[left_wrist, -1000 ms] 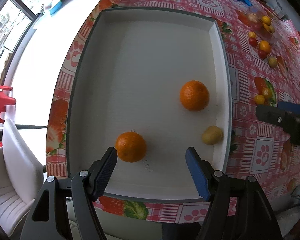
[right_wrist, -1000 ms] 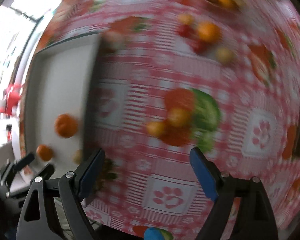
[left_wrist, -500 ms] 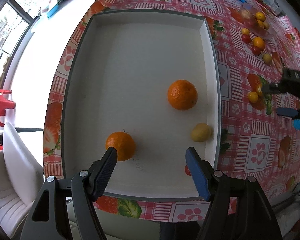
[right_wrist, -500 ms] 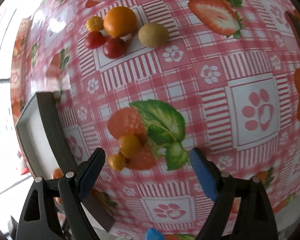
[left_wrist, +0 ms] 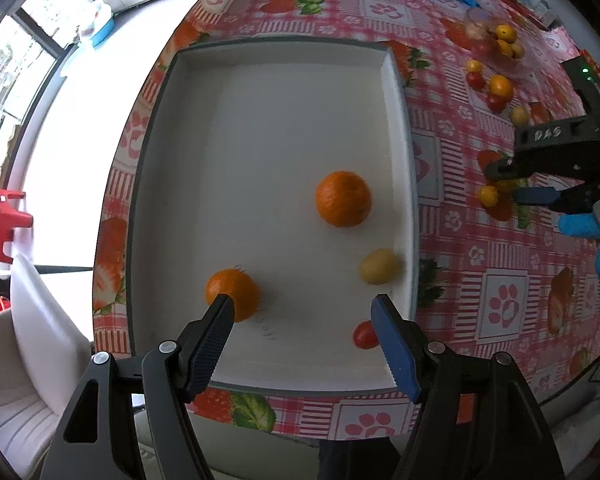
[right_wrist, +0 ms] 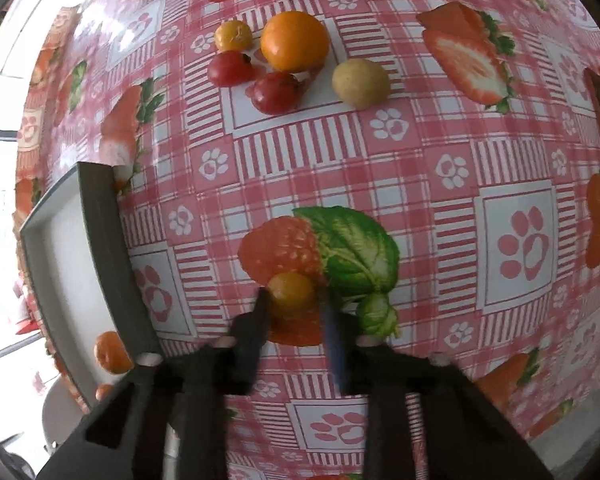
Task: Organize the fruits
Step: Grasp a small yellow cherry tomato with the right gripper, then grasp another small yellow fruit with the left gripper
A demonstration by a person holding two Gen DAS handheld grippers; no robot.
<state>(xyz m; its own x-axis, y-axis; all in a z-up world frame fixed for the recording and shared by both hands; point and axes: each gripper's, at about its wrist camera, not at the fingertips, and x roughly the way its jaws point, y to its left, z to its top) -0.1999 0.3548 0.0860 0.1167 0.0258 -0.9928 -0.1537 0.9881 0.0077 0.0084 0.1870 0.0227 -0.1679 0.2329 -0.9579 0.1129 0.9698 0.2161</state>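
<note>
While the left gripper [left_wrist: 302, 312] hangs wide open and holding nothing over the near end of the white tray [left_wrist: 404, 128], the right gripper [right_wrist: 294, 304] has its fingers drawn in against both sides of a small yellow-orange fruit [right_wrist: 291, 291] on the checked tablecloth [right_wrist: 440, 152], just to the right of the tray's dark wall. Whether the fruit is off the cloth I cannot tell.

Inside the tray lie a large orange [left_wrist: 343, 199] toward the right wall, a smaller orange [left_wrist: 233, 294] by the left gripper's dark finger, a yellowish fruit [left_wrist: 377, 266] against the right wall and a red one [left_wrist: 365, 335] by the blue finger. Well to the right of the tray, farther up the cloth, sits a loose cluster: an orange [right_wrist: 295, 41], two red fruits [right_wrist: 275, 92], a small yellow one [right_wrist: 233, 36] and a tan one [right_wrist: 361, 82].
</note>
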